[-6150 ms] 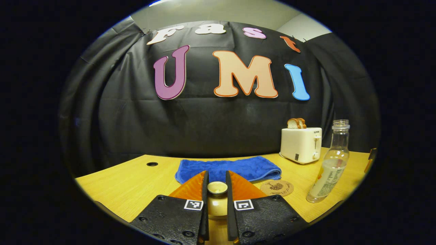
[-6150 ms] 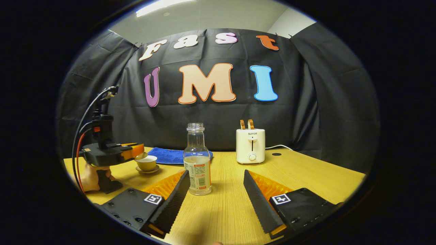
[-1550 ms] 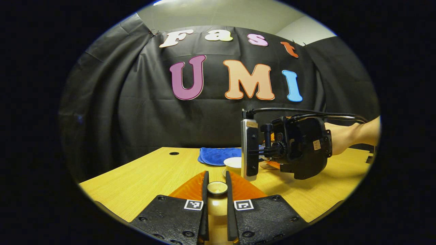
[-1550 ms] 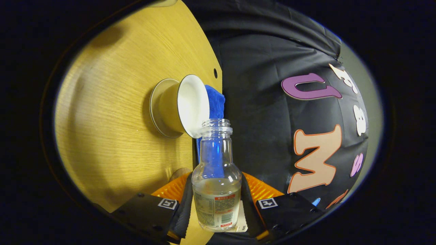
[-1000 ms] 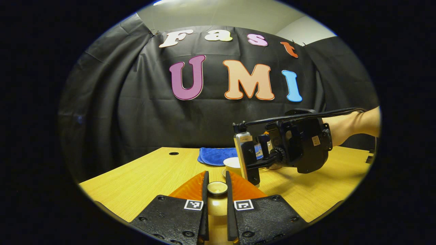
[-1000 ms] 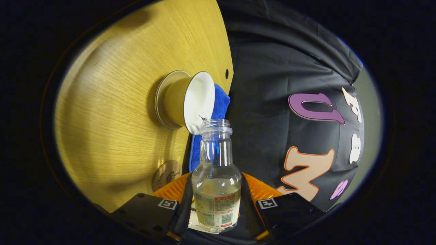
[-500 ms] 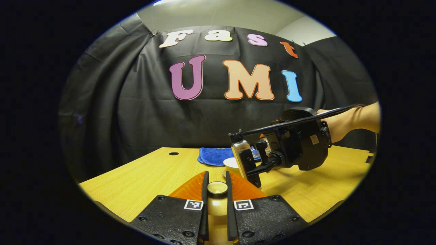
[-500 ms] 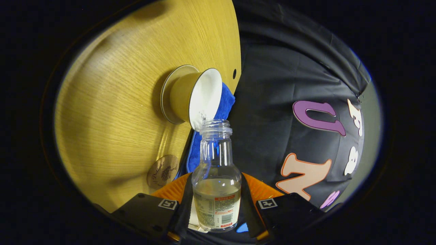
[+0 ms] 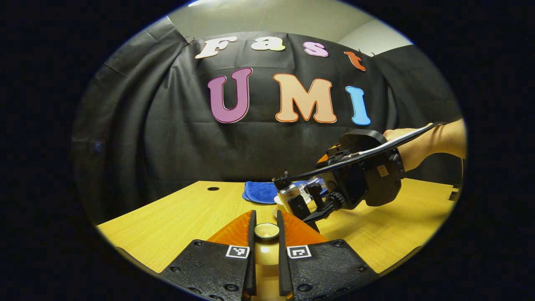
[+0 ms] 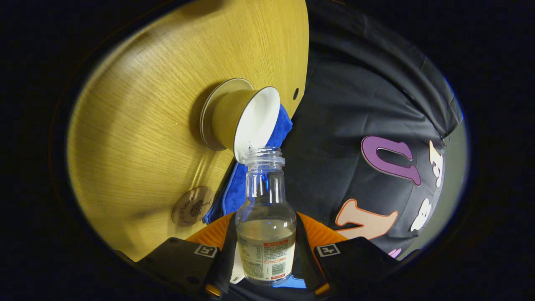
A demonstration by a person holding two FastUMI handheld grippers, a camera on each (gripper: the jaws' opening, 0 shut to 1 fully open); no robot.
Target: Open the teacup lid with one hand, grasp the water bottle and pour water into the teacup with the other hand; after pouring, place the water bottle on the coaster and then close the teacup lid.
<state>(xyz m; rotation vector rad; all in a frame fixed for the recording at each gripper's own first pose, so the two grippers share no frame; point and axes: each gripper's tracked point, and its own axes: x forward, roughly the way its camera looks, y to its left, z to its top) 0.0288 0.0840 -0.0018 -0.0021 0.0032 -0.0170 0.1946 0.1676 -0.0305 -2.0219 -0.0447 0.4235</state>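
In the right gripper view, my right gripper is shut on the clear water bottle, which is tipped over far. Its open mouth sits at the rim of the white-lined teacup on its saucer, and a little water glints there. The round wooden coaster lies bare beside the cup. In the left gripper view, my left gripper is shut on the golden teacup lid, held off to the near side. Beyond it, a hand holds the right gripper with the bottle over the teacup.
A folded blue towel lies behind the cup, near the booth's wall; it also shows as the towel in the left gripper view. The wooden table has a cable hole at its far left.
The right gripper has rolled further, tipping the bottle more steeply toward the cup, and the hand holding it has risen. My left gripper and the lid have stayed put.
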